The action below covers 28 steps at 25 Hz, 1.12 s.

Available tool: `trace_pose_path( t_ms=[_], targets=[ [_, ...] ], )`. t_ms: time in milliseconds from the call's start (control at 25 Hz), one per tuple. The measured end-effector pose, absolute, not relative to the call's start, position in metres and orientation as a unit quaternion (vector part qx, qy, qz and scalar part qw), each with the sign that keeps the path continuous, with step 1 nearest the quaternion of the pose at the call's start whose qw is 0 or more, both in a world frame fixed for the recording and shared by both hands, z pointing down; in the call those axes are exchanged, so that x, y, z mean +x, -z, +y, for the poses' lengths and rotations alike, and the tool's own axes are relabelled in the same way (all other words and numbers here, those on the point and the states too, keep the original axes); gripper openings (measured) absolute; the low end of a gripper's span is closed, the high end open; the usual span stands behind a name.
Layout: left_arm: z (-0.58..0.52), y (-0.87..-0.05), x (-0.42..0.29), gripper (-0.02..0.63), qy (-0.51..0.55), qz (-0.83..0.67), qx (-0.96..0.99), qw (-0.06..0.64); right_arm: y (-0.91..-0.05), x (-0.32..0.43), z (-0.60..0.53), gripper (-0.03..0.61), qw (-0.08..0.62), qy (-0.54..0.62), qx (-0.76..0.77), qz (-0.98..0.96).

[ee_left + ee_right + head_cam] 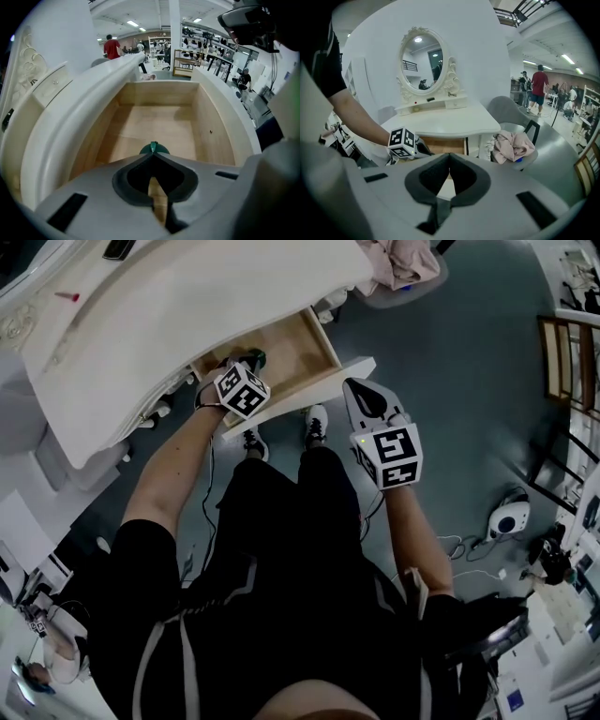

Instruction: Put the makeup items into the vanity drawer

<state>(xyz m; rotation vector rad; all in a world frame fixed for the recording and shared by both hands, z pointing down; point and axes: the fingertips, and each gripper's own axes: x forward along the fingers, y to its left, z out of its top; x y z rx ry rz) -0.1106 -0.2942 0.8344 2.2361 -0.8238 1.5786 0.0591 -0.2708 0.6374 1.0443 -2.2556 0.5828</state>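
One small green item (153,148) sits pinched at the tips of the left gripper (152,155), over the open drawer (154,122). It looks light, hard and slippery, so hold its sides. The right gripper (449,157) is closed on nothing.

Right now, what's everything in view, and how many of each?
White vanity table: one, white, ahead.
Open wooden drawer: one, tan, pulled out beneath tabletop.
Oval carved-frame mirror: one, white, atop vanity.
Small dark green round item: one, green, over drawer.
Small red item: one, red, on tabletop.
Pink cloth: one, pink, on grey chair beside vanity.
Left gripper: one, grey, shut on green item.
Right gripper: one, grey, shut, empty.
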Motion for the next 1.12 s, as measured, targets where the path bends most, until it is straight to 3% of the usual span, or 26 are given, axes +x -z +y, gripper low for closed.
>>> trace_pose_path(
  t_ms=[920, 1120],
  targets=[
    [-0.285, -0.871, -0.114, 0.003, -0.579, -0.282, 0.756, 0.121, -0.653, 0.080, -0.253, 0.006, 0.290, -0.237, 0.399, -0.837],
    [-0.288, -0.870, -0.116, 0.003, -0.561, -0.290, 0.758, 0.163, -0.651, 0.081, -0.247, 0.006, 0.292, -0.235, 0.397, -0.838]
  ],
)
